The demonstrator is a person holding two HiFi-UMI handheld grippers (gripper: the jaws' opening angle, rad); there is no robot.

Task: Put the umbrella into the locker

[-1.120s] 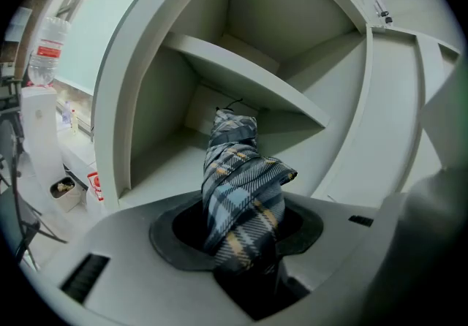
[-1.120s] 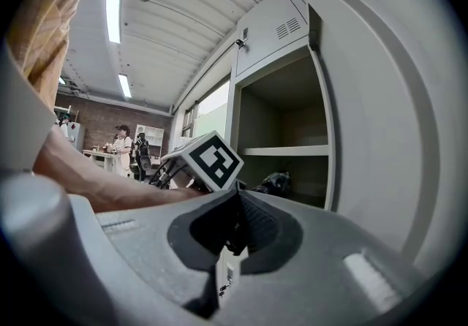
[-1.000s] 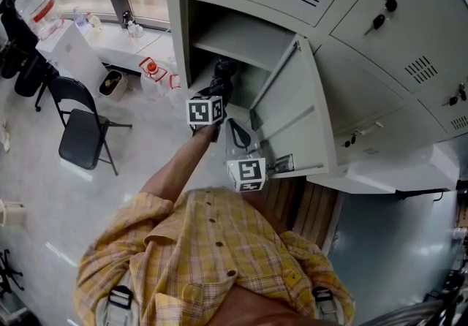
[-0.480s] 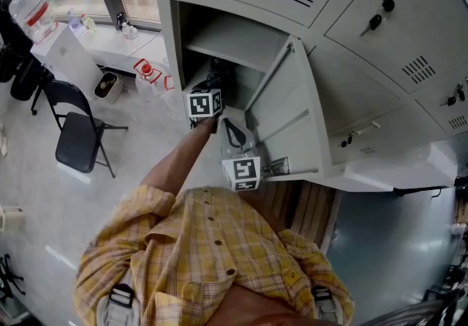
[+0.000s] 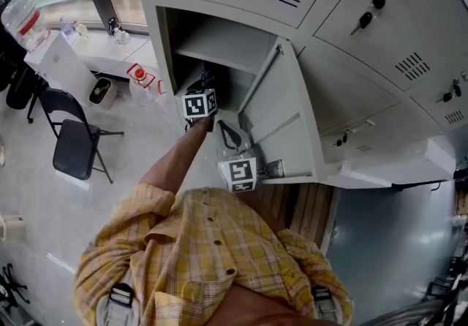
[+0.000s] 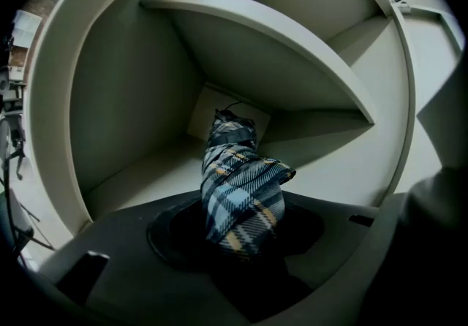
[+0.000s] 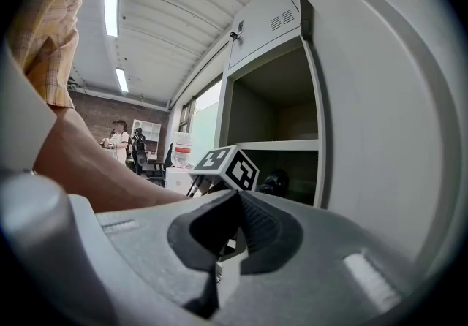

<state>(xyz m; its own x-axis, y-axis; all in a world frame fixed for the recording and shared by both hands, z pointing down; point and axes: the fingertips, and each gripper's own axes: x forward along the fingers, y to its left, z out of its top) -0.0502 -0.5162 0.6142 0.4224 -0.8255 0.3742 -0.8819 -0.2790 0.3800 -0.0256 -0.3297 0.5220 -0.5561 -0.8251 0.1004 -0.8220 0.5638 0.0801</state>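
A folded plaid umbrella [image 6: 239, 189] sticks out of my left gripper [image 6: 238, 238], whose jaws are shut on it. Its far end points into the open locker's lower compartment [image 6: 153, 171], under the shelf [image 6: 256, 32]. From the head view, the left gripper [image 5: 204, 95] reaches through the locker opening and the dark umbrella [image 5: 209, 77] lies inside. My right gripper [image 5: 229, 136] hovers beside the open door [image 5: 287, 123]. Its jaws are shut with nothing between them [image 7: 235, 233]. The right gripper view also catches the left gripper's marker cube [image 7: 227, 167] and the umbrella's dark end [image 7: 273, 183].
Closed lockers with keys [image 5: 369, 14] stand to the right of the open one. A black folding chair [image 5: 72, 145] and a small white table [image 5: 58, 54] stand on the floor to the left. People stand far off [image 7: 121, 138] in the room.
My left gripper has carried the umbrella further into the locker. The right gripper has stayed beside the door.
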